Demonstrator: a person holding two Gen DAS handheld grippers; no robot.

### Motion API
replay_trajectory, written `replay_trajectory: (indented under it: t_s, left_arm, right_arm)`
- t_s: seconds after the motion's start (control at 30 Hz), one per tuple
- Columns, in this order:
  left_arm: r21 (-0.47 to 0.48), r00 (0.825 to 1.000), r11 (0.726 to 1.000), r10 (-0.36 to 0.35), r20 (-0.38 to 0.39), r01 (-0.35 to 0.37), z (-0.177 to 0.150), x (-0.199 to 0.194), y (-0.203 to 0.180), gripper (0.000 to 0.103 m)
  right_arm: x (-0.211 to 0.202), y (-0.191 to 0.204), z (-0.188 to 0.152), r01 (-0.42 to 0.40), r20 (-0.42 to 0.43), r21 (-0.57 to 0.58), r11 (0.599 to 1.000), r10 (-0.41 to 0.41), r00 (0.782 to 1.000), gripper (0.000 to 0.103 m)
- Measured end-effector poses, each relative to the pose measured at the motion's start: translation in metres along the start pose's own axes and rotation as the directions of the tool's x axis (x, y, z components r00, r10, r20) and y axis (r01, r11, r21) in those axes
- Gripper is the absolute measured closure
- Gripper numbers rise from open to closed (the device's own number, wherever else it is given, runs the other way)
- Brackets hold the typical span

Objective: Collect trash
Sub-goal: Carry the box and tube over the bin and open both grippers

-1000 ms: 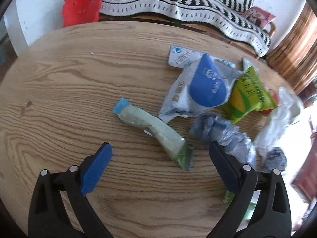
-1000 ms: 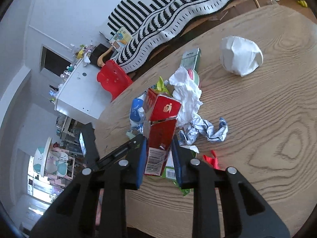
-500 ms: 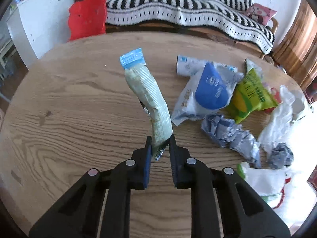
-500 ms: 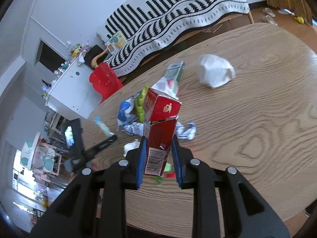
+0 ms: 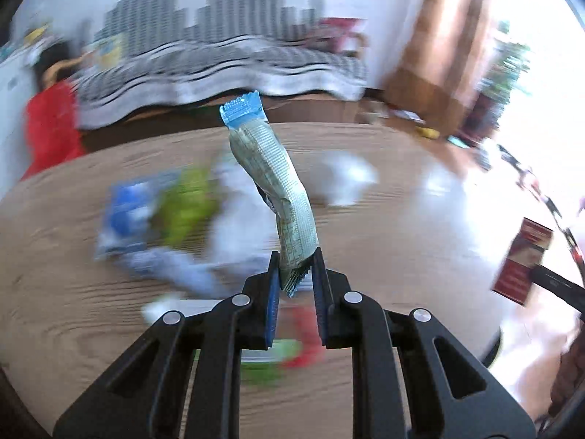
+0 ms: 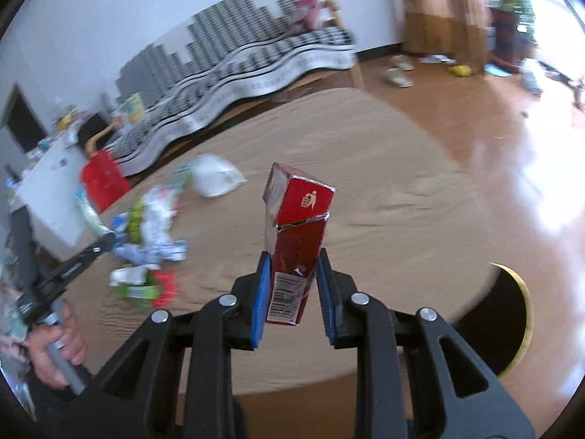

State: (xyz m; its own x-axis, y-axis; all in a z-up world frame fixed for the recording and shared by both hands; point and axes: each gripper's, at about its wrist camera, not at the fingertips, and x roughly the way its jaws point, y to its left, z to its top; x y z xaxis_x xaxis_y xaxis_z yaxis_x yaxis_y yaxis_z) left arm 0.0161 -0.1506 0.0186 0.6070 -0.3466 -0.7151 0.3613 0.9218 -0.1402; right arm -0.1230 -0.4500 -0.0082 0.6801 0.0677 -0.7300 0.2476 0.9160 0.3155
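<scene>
**A:** How many grippers are there, and what does each carry?

**B:** Two. The left gripper [image 5: 295, 274] has its jaws nearly closed, pinching the bottom end of one long wrapper [image 5: 278, 197]. It is pale green crinkled film with a blue serrated top, and it stands up bent above the counter [image 5: 384, 248]. The right gripper [image 6: 292, 285] has its jaws pressed on the lower sides of one red carton [image 6: 296, 234]. That is a tall cardboard box with a torn, tilted top flap and a barcode near the bottom, also lifted clear of the counter.

**A:** What remains on the counter?

**B:** A blurred heap of litter [image 6: 150, 226] on the far left of the round wood-grain top: blue, green, white and red packets, too smeared to count. One crumpled white bag [image 6: 215, 179] lies just beyond the heap.

**A:** Any containers?

**B:** Only the carton; I cannot tell whether anything is inside. A hand [image 6: 55, 344] grips the left gripper's handle.
</scene>
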Motion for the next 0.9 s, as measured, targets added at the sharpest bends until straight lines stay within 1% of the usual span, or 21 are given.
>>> replay_trajectory:
  t_s: [0.07,0.13,0.17,0.2,0.23,0.27,0.3,0.37,0.43,0.53,0.63,0.77,0.9]
  left_arm:
    - [0.054,0.998,0.996,-0.068,0.012,0.067,-0.005,0.001,-0.040,0.087]
    - [0.120,0.987,0.980,-0.160,0.008,0.158,-0.014,0.004,-0.087,0.087]
    - [0.141,0.982,0.972,-0.190,0.005,0.187,-0.018,0.005,-0.102,0.087]
    - [0.178,0.972,0.957,-0.234,0.001,0.230,-0.024,0.006,-0.125,0.087]
    - [0.206,0.965,0.944,-0.263,-0.002,0.258,-0.029,0.006,-0.140,0.087]
    - [0.241,0.953,0.924,-0.302,-0.012,0.296,-0.036,0.007,-0.162,0.087]
    - [0.262,0.945,0.910,-0.327,-0.024,0.321,-0.042,0.009,-0.174,0.087]
    - [0.305,0.927,0.878,-0.370,-0.055,0.369,-0.054,0.014,-0.208,0.087]
    - [0.334,0.914,0.852,-0.397,-0.086,0.402,-0.064,0.019,-0.231,0.087]
    - [0.370,0.895,0.816,-0.424,-0.139,0.445,-0.078,0.032,-0.262,0.087]
    - [0.382,0.879,0.792,-0.443,-0.178,0.477,-0.087,0.039,-0.283,0.087]
    - [0.392,0.867,0.773,-0.452,-0.210,0.499,-0.095,0.049,-0.298,0.087]
    - [0.385,0.860,0.769,-0.456,-0.228,0.510,-0.097,0.057,-0.304,0.087]
  right_arm:
    - [-0.009,-0.029,-0.003,0.050,0.007,0.025,0.998,-0.050,0.999,0.078]
    - [-0.023,-0.061,-0.007,0.113,0.017,0.055,0.992,-0.114,0.993,0.078]
    - [-0.028,-0.074,-0.010,0.140,0.018,0.068,0.988,-0.142,0.990,0.078]
    - [-0.033,-0.084,-0.012,0.161,0.017,0.079,0.984,-0.162,0.987,0.078]
    - [-0.038,-0.100,-0.016,0.187,0.012,0.097,0.978,-0.189,0.982,0.078]
    - [-0.042,-0.114,-0.018,0.212,0.007,0.113,0.971,-0.214,0.977,0.078]
    - [-0.046,-0.131,-0.022,0.244,-0.005,0.128,0.961,-0.245,0.969,0.078]
    - [-0.049,-0.154,-0.028,0.275,-0.031,0.154,0.949,-0.274,0.961,0.078]
    - [-0.049,-0.179,-0.035,0.317,-0.070,0.177,0.932,-0.310,0.948,0.078]
    - [-0.042,-0.206,-0.044,0.350,-0.129,0.198,0.916,-0.329,0.935,0.078]
    - [-0.035,-0.224,-0.049,0.368,-0.174,0.211,0.905,-0.336,0.926,0.078]
    - [-0.027,-0.233,-0.053,0.371,-0.207,0.219,0.902,-0.328,0.922,0.078]
    - [-0.024,-0.230,-0.055,0.374,-0.222,0.220,0.901,-0.327,0.919,0.078]
